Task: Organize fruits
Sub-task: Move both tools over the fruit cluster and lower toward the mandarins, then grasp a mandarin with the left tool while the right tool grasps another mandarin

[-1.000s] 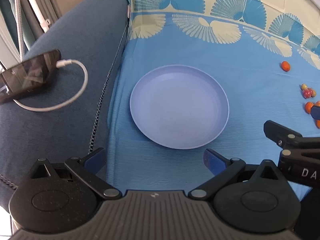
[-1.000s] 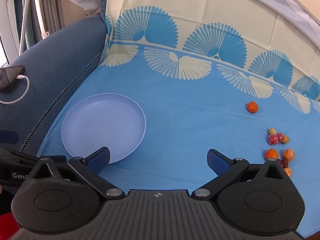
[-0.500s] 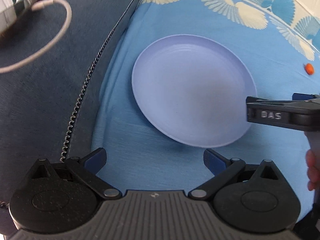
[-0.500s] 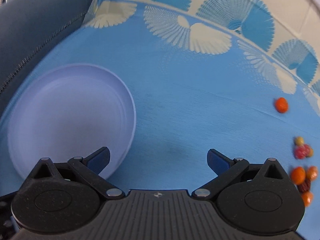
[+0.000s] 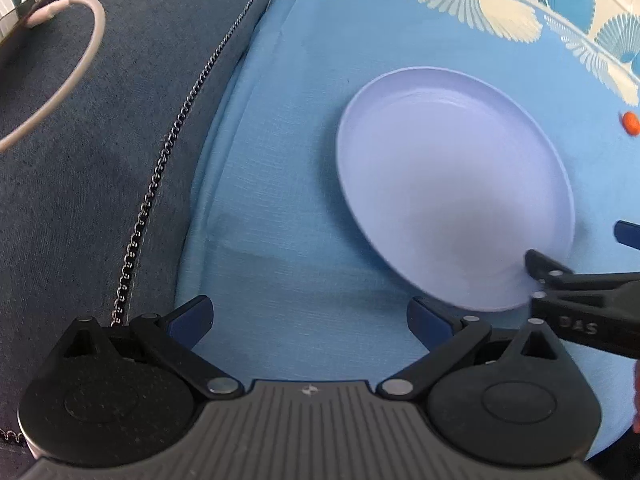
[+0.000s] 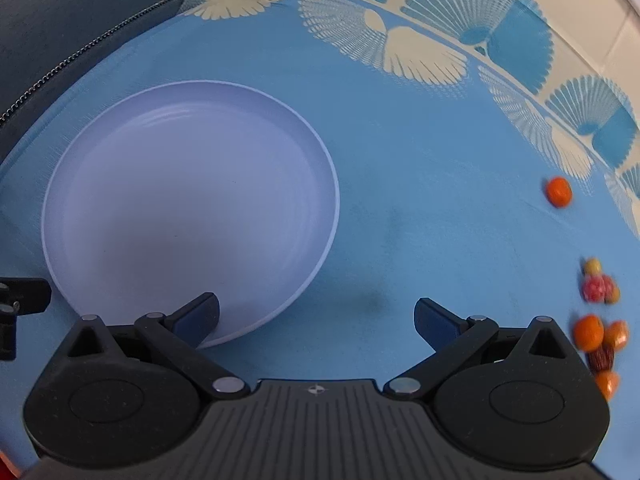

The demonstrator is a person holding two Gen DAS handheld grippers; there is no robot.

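Observation:
An empty lavender plate [image 5: 452, 168] [image 6: 188, 200] lies on the blue cloth. My left gripper [image 5: 310, 314] is open and holds nothing; it hovers over the cloth just left of the plate's near edge. My right gripper [image 6: 316, 314] [image 5: 580, 246] is open and holds nothing, and its left finger [image 6: 200, 314] hangs over the plate's near right rim. A single orange fruit [image 6: 559, 191] [image 5: 631, 122] lies far to the right. A cluster of small fruits, several orange [image 6: 588, 332], one pinkish red [image 6: 598, 288], lies at the right edge.
A dark blue sofa cushion [image 5: 80, 168] with a metal zipper [image 5: 148, 200] borders the cloth on the left. On it a phone [image 5: 24, 16] lies with a white cable [image 5: 80, 68] plugged in. The cloth's fan-patterned border [image 6: 420, 52] runs along the back.
Both grippers came lower and nearer the cloth. The left view swung left, so the plate now sits to its right. The right gripper moved over the plate's near right rim.

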